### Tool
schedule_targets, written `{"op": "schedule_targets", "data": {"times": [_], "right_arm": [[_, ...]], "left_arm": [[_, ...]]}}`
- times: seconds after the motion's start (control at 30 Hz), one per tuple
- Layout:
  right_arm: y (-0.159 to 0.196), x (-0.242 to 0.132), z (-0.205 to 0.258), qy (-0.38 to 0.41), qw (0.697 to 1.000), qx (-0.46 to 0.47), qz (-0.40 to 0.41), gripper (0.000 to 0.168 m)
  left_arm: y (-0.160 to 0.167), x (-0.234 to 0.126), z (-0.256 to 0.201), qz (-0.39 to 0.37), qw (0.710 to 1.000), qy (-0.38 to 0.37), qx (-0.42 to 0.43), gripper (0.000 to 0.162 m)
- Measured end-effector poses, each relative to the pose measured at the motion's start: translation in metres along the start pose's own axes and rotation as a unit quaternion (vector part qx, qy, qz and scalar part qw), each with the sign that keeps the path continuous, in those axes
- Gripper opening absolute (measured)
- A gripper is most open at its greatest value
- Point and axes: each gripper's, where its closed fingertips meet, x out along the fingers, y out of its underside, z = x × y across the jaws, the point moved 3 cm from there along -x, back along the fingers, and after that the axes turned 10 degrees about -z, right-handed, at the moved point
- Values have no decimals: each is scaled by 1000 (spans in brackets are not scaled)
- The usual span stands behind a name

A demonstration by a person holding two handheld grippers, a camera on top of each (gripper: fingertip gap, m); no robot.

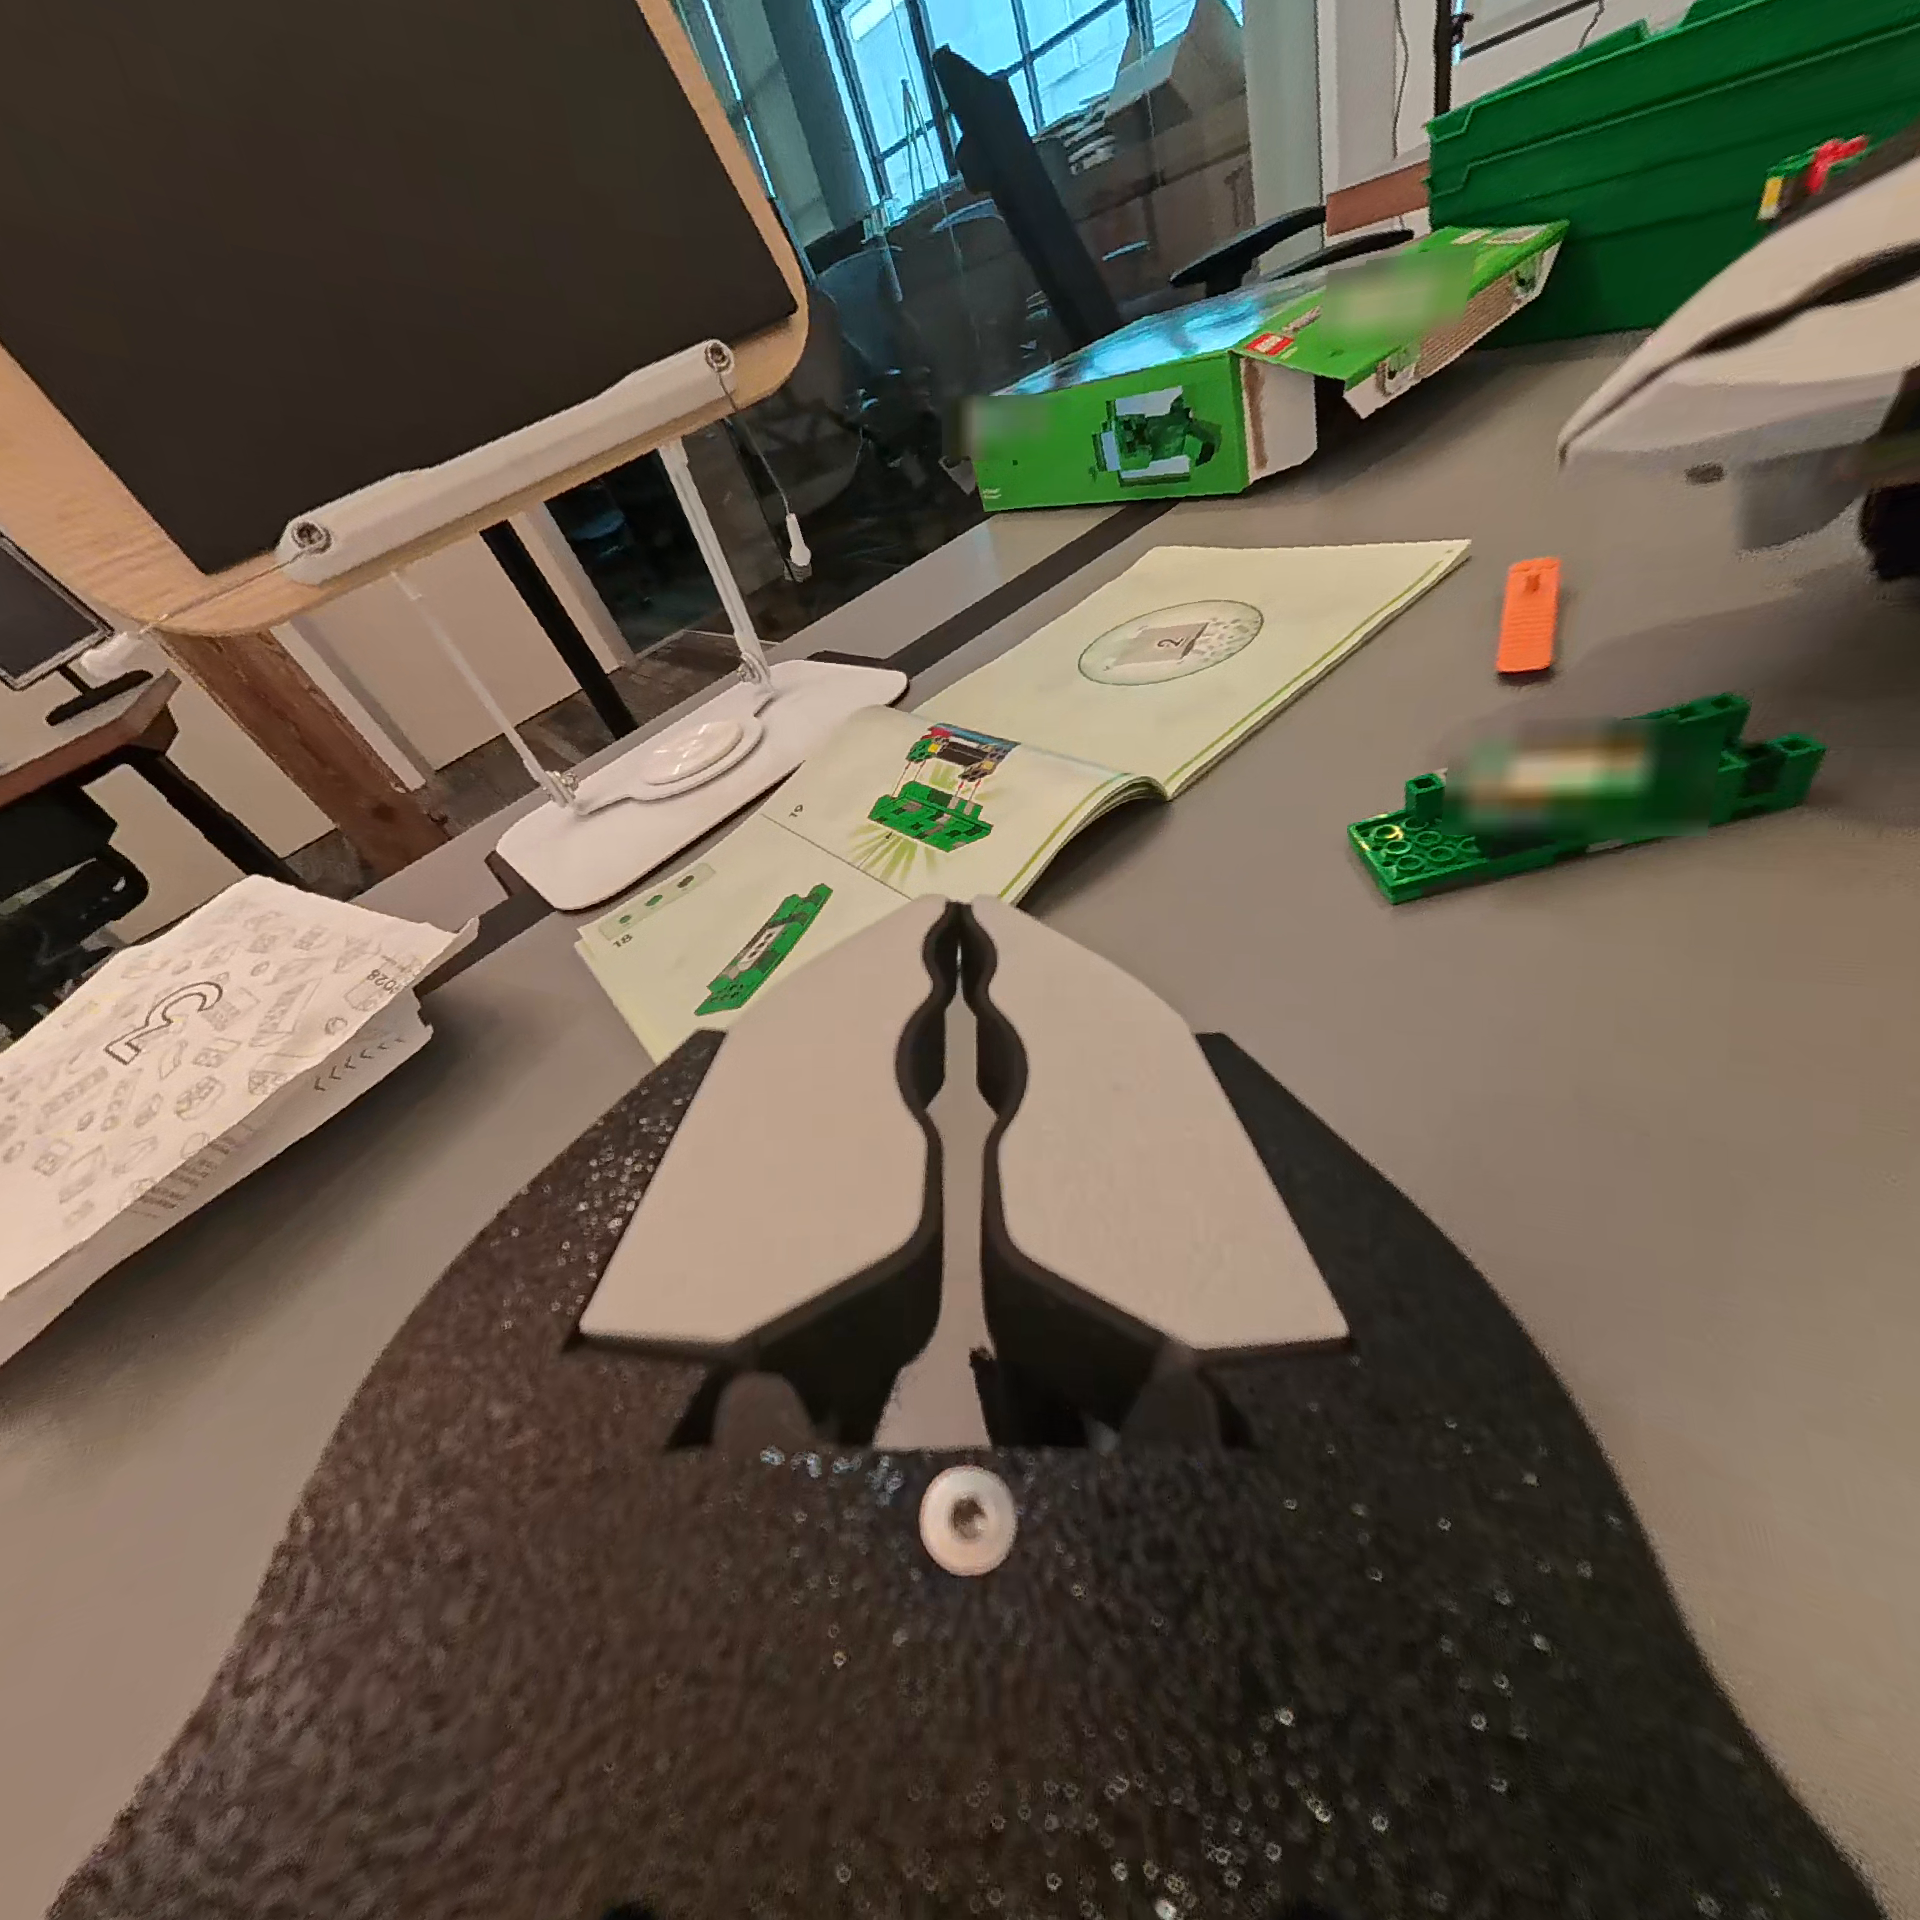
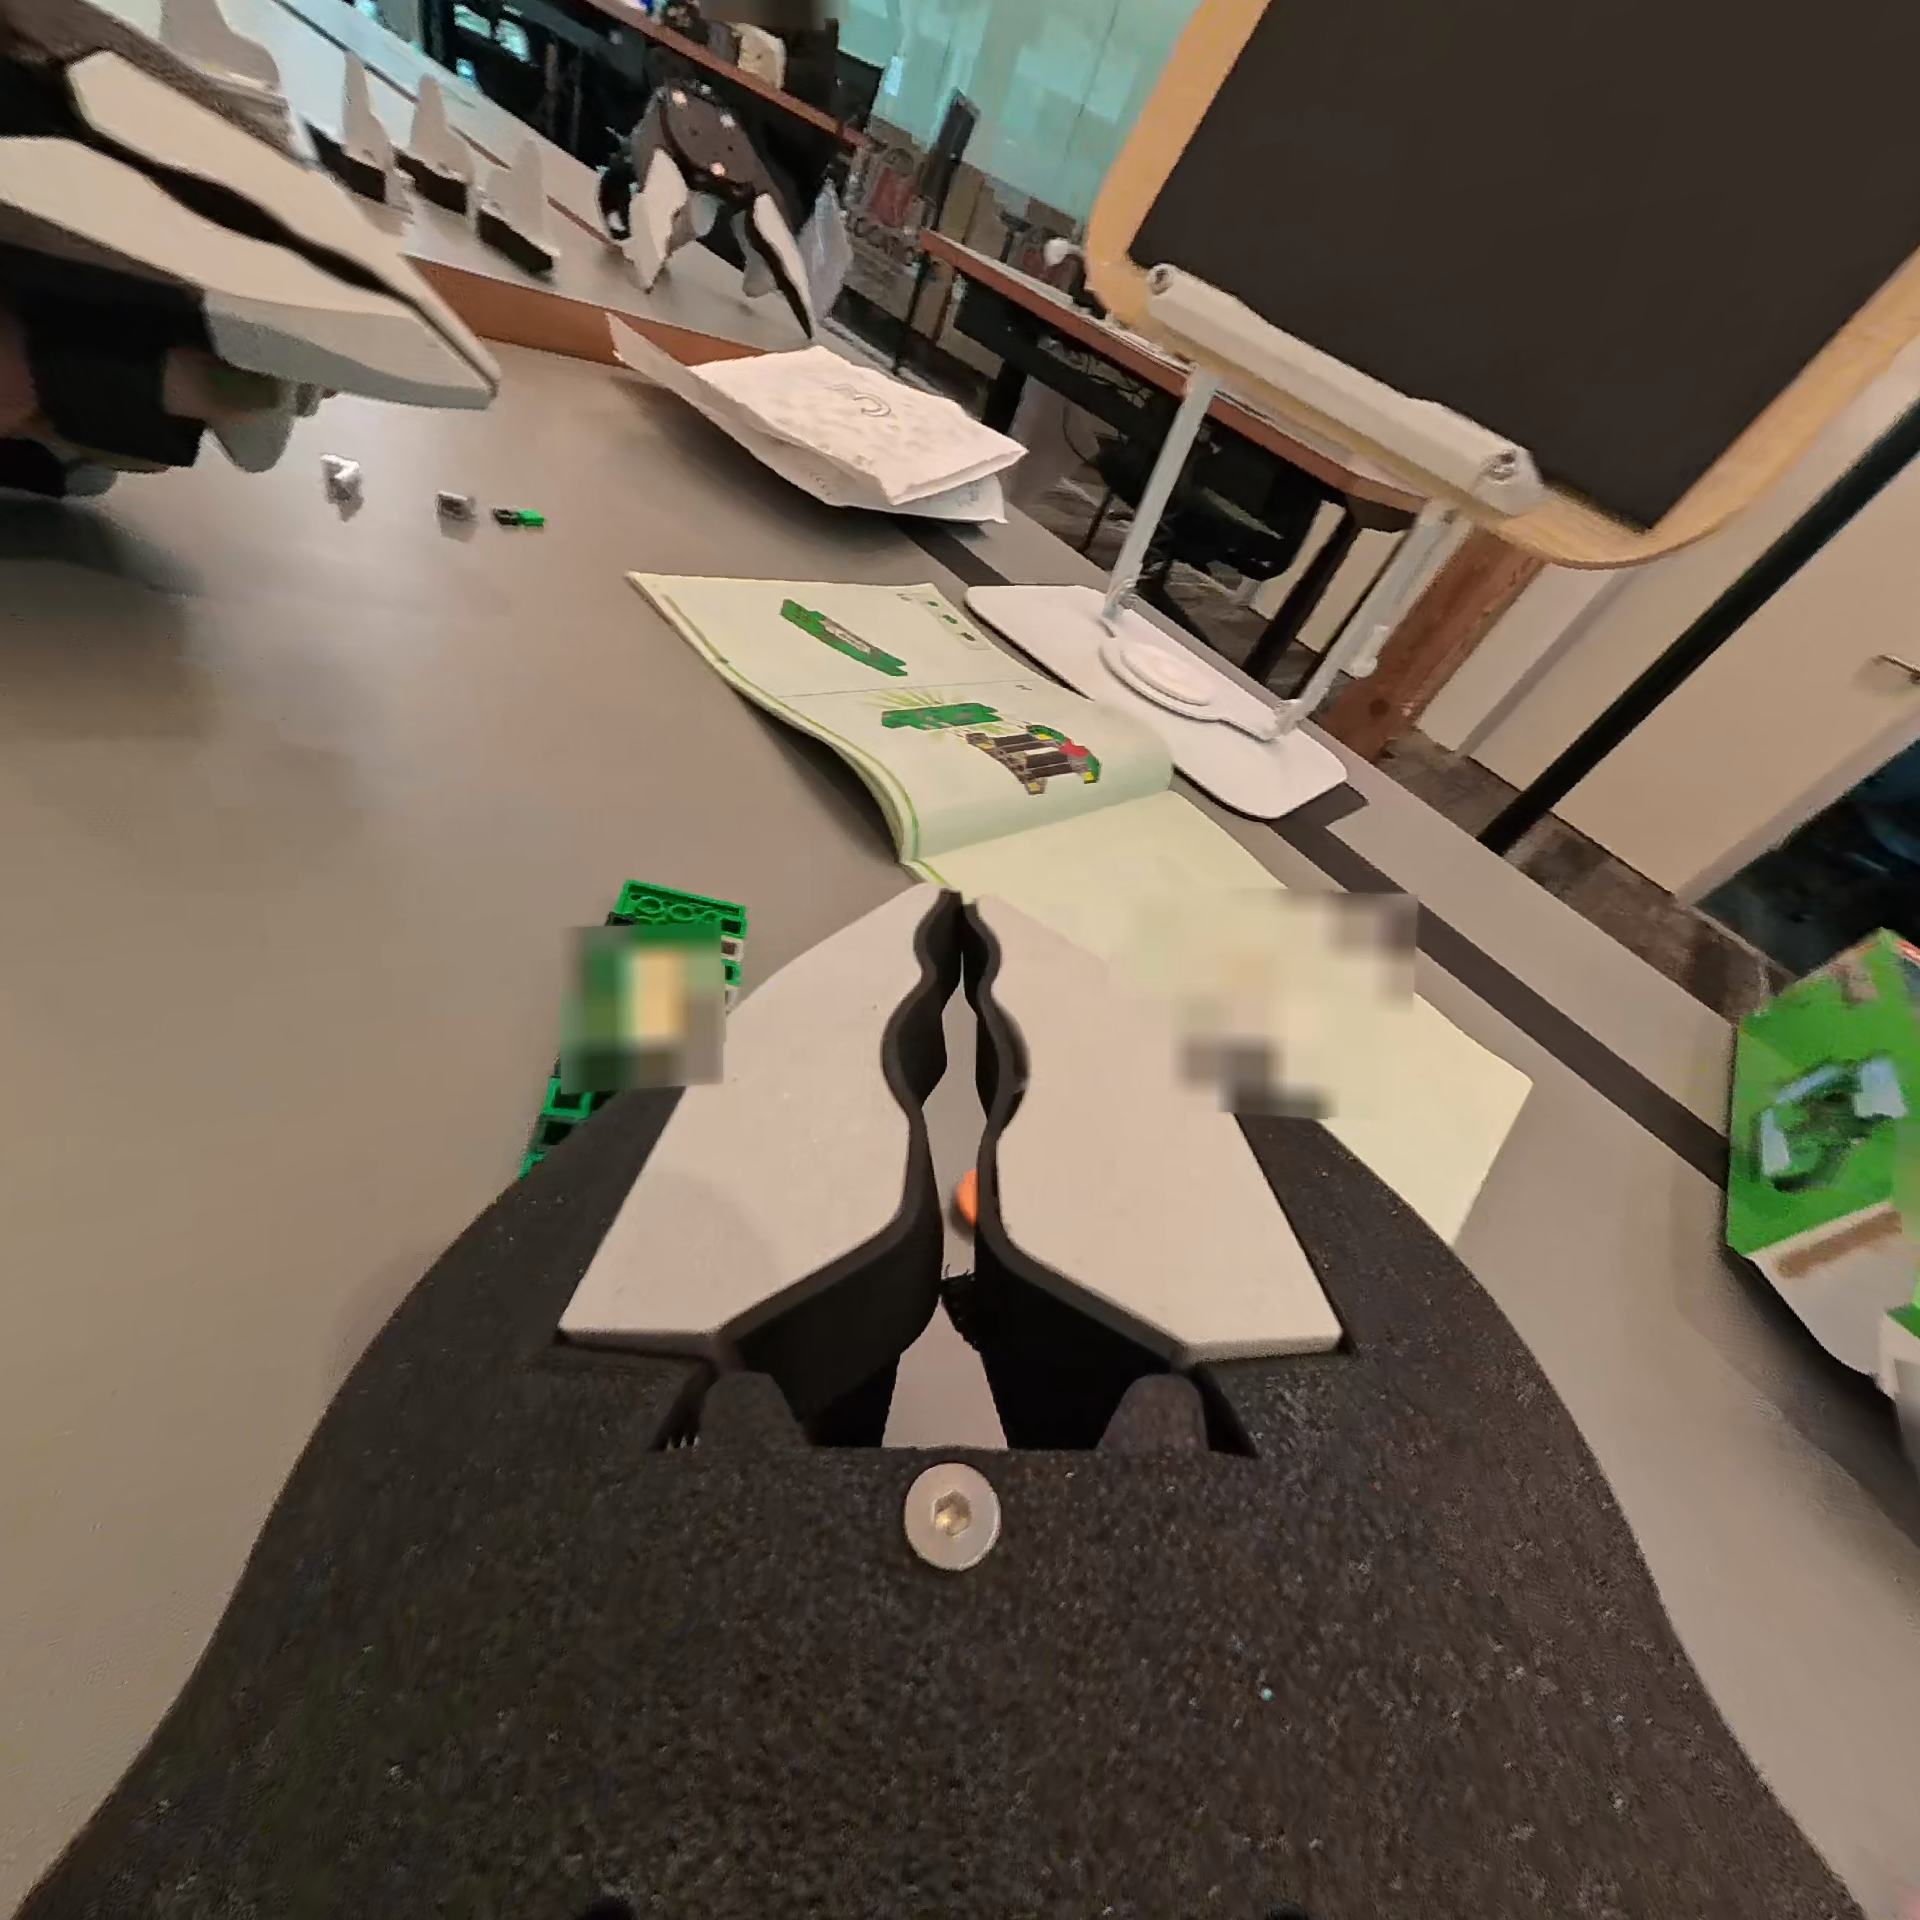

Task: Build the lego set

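Left wrist view: instruction booklet (image 1: 1091, 748) open (printed pages), green box (image 1: 1122, 416) behind.

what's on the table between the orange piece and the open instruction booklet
Nothing: in the left wrist view, bare grey table separates the orange piece from the booklet.

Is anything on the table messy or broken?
Nothing looks broken. The green build lies tipped on its side, studs facing sideways. The green box lies with its end flap torn open. A crumpled paper bag lies at the table's edge.
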Motion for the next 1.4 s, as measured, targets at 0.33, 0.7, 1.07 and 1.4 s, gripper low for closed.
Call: {"op": "schedule_targets", "data": {"times": [0.33,0.7,1.07,1.4], "right_arm": [[-5,-95,-105,257,960,-90,66,0],[16,-113,-114,244,964,-13,106,3],[19,-17,-42,-19,993,-10,114,40],[25,43,-39,-114,980,-50,156,41]], "left_arm": [[0,8,-12,10,998,14,60,0],[4,15,-29,34,988,36,149,0],[22,112,-33,185,945,173,209,71],[51,148,-38,286,834,249,400,13]]}}
